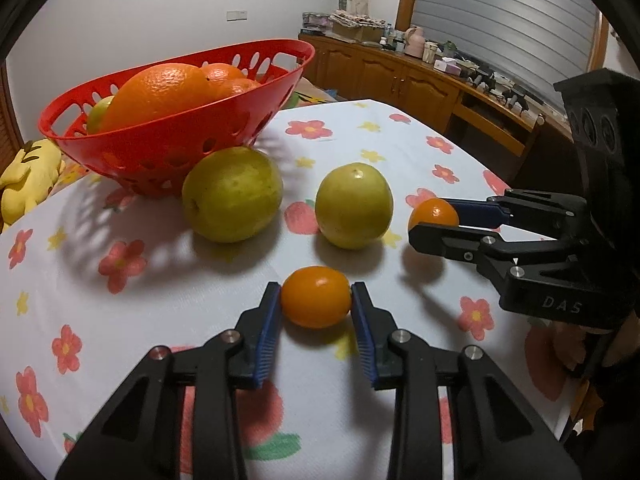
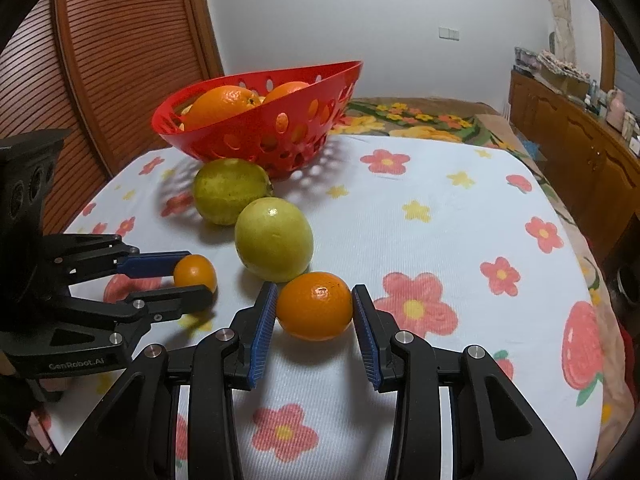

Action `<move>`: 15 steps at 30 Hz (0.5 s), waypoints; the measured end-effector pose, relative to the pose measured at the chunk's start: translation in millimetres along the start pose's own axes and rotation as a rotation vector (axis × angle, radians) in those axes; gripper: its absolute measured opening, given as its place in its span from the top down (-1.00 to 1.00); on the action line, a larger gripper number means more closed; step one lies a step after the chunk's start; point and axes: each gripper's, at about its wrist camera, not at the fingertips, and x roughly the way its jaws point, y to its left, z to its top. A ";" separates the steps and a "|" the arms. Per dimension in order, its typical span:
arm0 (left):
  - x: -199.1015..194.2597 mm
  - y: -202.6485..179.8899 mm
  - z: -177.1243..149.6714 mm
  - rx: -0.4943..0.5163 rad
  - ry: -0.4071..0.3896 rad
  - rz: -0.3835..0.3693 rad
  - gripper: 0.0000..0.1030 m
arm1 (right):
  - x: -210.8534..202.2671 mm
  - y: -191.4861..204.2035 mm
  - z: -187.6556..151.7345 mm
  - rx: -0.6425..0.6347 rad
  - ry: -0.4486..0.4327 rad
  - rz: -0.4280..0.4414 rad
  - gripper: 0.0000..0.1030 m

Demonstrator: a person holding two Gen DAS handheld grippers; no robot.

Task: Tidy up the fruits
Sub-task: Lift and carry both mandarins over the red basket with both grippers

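My left gripper is shut on a small orange kumquat-like fruit, which rests on the flowered tablecloth. It also shows in the right wrist view. My right gripper is shut on a small orange, seen in the left wrist view at the right. Two green guavas lie between the grippers and the red perforated basket. The basket holds large oranges and a green fruit.
A yellow plush toy lies off the table's left edge. A wooden sideboard with clutter runs along the far right. A slatted wooden door stands behind the basket. The table edge curves close on the right.
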 end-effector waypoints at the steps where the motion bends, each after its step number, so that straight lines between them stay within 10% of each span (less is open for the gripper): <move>1: -0.6 0.5 -0.3 -0.003 -0.002 0.005 0.36 | -0.1 -0.3 0.0 0.001 0.000 0.001 0.26; 15: -28.7 19.2 2.6 -0.077 -0.098 0.064 0.36 | 0.0 0.4 -0.2 0.002 -0.001 0.007 0.26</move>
